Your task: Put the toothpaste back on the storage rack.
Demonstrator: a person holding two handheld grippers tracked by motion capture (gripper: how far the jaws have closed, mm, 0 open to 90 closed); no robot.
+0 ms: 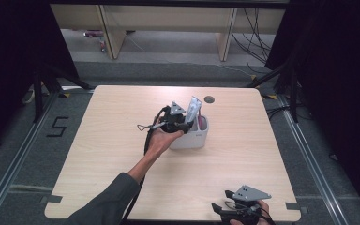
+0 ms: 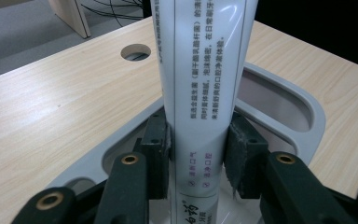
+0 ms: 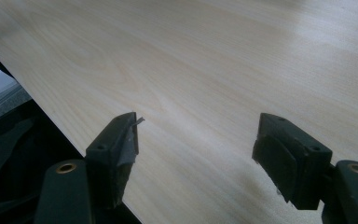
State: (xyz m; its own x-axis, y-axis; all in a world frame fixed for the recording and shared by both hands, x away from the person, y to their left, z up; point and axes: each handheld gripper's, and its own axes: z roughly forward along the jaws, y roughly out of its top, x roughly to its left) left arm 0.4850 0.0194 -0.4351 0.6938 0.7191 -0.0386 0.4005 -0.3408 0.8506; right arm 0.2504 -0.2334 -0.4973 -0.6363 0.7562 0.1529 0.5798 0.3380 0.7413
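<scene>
From where I'm sitting, my left hand-held gripper is clamped on a white toothpaste tube, pads pressing both sides. The tube stands nearly upright with its lower end down in the white holder, about mid-desk. My right hand-held gripper sits at the desk's near right edge, jaws spread wide with nothing between them.

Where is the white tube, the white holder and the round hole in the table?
white tube (image 2: 198, 93), left gripper view, on its printed side.
white holder (image 2: 303, 109), left gripper view, on its rim.
round hole (image 2: 135, 52), left gripper view, on its opening.
</scene>
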